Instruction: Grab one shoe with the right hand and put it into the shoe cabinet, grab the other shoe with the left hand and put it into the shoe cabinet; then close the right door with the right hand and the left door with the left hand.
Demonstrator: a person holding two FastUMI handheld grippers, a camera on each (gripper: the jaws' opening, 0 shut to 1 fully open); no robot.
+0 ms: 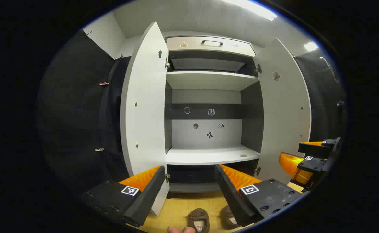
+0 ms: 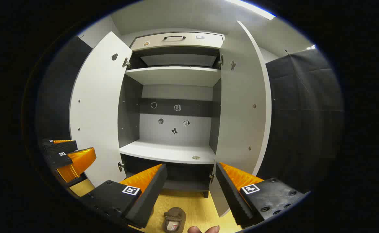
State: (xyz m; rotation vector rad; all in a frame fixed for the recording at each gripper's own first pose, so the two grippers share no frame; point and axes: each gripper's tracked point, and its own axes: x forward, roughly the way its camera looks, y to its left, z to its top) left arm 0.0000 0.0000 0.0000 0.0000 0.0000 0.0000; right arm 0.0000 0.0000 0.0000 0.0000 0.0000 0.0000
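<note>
The shoe cabinet [image 1: 209, 155] stands in front of me with both doors swung wide and its white middle shelf [image 2: 166, 152] bare of shoes. Two brown shoes lie on the yellow floor below my left gripper [image 1: 190, 168]: one [image 1: 198, 220] in plain sight, the other [image 1: 230, 218] half hidden behind a finger. One brown shoe [image 2: 175, 220] also lies under my right gripper [image 2: 190, 165]. Both grippers are open and hold nothing, hovering above the shoes and facing the cabinet. The right gripper [image 1: 294, 152] appears off to the side in the left gripper view, and the left gripper [image 2: 77, 148] likewise in the right gripper view.
The left door [image 1: 144, 113] and right door [image 1: 283, 113] jut out toward me on either side of the opening. A closed drawer [image 1: 211, 42] tops the cabinet. A small round disc [image 2: 195, 157] lies on the shelf's front edge. Dark cloth walls flank the cabinet. A person's fingertips [image 2: 205, 229] show at the bottom.
</note>
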